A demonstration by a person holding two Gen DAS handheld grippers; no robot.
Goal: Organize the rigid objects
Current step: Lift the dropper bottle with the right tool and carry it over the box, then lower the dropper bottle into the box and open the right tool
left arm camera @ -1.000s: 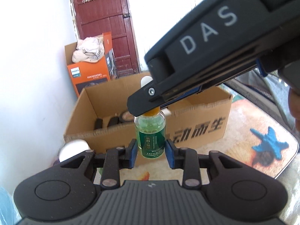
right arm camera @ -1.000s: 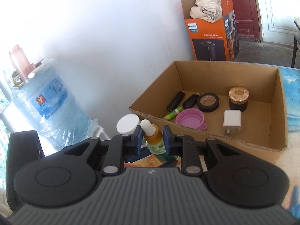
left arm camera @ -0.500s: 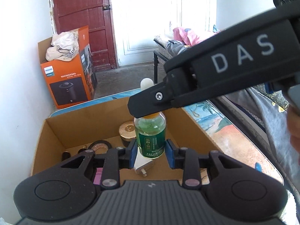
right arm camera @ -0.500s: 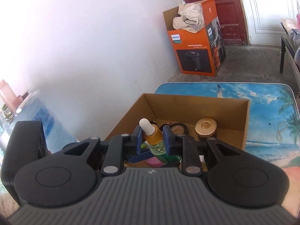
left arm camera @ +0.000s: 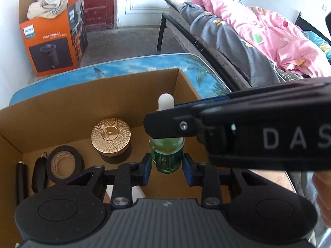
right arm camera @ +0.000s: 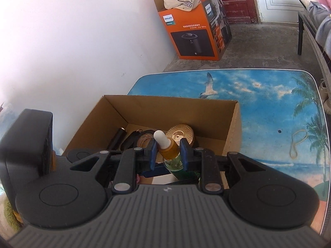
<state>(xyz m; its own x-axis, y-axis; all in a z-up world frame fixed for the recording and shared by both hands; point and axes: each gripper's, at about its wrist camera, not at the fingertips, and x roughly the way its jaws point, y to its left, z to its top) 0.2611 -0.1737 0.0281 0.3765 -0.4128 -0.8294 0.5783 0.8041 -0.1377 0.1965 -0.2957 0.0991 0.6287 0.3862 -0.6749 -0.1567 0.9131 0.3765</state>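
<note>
A green dropper bottle point(left arm camera: 166, 159) with a white rubber bulb and an orange collar point(right arm camera: 170, 149) hangs upright over the open cardboard box point(left arm camera: 82, 86). My left gripper point(left arm camera: 166, 166) is shut on the bottle's labelled body. My right gripper point(right arm camera: 168, 154) is shut on the collar just under the bulb; in the left wrist view one of its black fingers point(left arm camera: 165, 125) crosses in front of the bottle's neck. Below the bottle, a gold-lidded jar point(left arm camera: 111, 137), a black tape roll point(left arm camera: 65, 164), two dark oblong pieces and a white block point(left arm camera: 137, 192) lie in the box.
The box point(right arm camera: 165, 101) stands on a table with a beach print point(right arm camera: 269, 95); a rubber band point(right arm camera: 298, 142) lies on it. Beyond are an orange carton point(right arm camera: 196, 26) against the white wall and a bed with a pink blanket point(left arm camera: 258, 31). A person's hand point(left arm camera: 322, 196) shows at the right edge.
Both grippers have carried the bottle from in front of the box's outer wall to above its inside. The views now look down into the box.
</note>
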